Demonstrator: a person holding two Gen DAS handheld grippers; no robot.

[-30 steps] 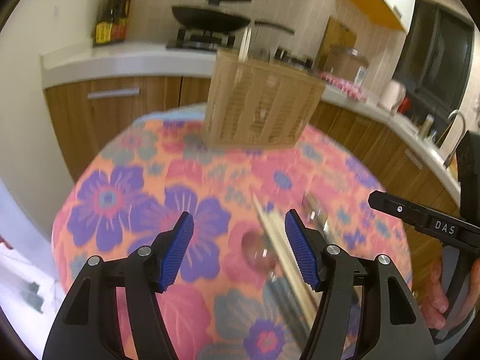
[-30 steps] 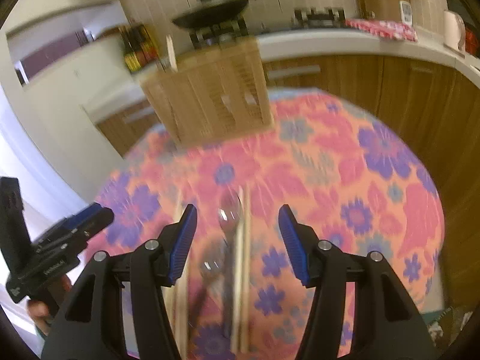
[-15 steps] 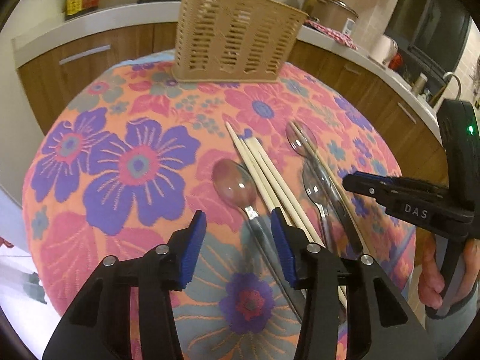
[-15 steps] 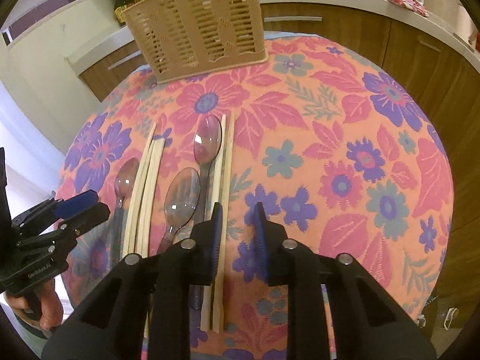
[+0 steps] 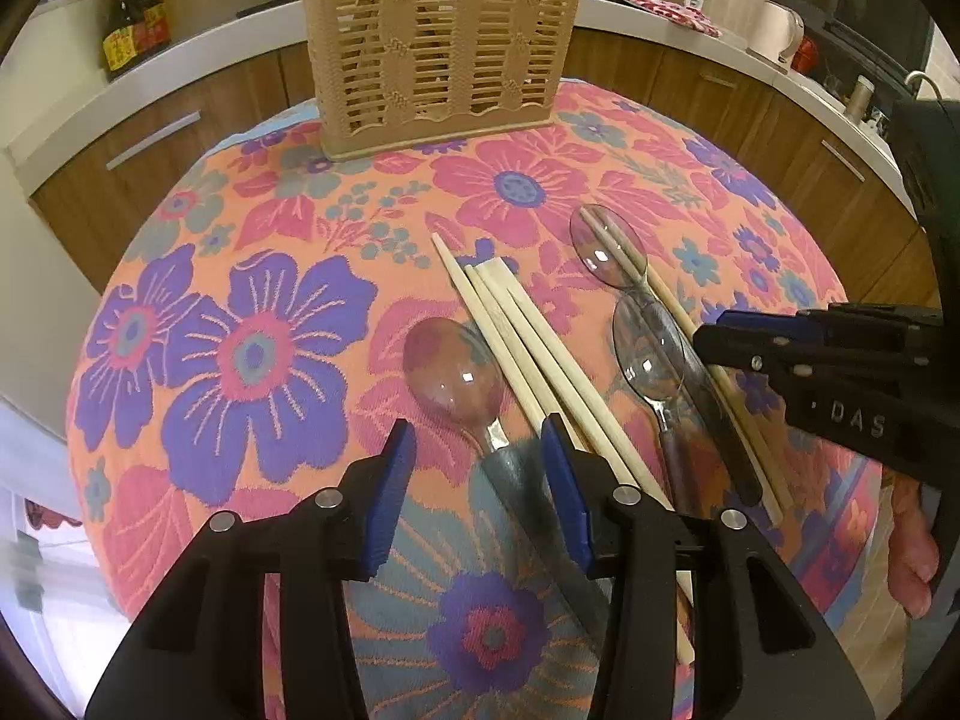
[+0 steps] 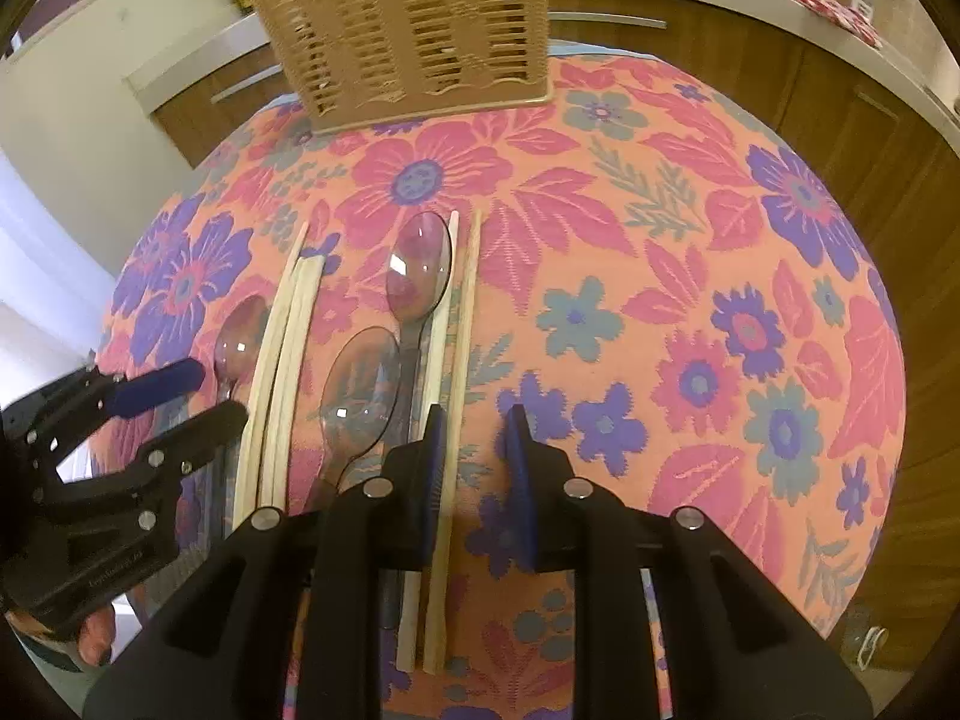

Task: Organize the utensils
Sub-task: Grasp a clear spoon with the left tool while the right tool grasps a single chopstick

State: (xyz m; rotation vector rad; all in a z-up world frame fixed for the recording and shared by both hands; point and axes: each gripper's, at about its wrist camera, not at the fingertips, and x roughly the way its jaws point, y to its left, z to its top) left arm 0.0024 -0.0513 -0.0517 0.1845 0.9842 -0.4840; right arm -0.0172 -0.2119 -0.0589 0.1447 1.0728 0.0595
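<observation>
Left wrist view: round table under floral cloth [image 5: 252,354], slatted utensil basket [image 5: 441,54] upright at the far edge, well apart from everything lying loose.

Utensils lie in a row near the front edge: bundle of chopsticks [image 5: 528,342], three clear spoons, and a chopstick pair [image 6: 456,360] at the right end.

Left gripper [image 5: 477,492] is parted, straddling the handle of the left spoon [image 5: 453,369]; pads not pressing on it. Its right pad sits just beside the chopstick bundle.

Right gripper [image 6: 474,468] is narrowed but with a visible gap; the outer chopstick of the pair runs just inside its left pad, no clamp visible.

Risks, my read:
- Left closes and drags a bundle chopstick in with the spoon, since they lie touching.
- Right catches one stick only; the other rolls.
- Clear plastic handles look slippery; a spoon may pivot out.
- Cloth may bunch if pads scrape it.
</observation>
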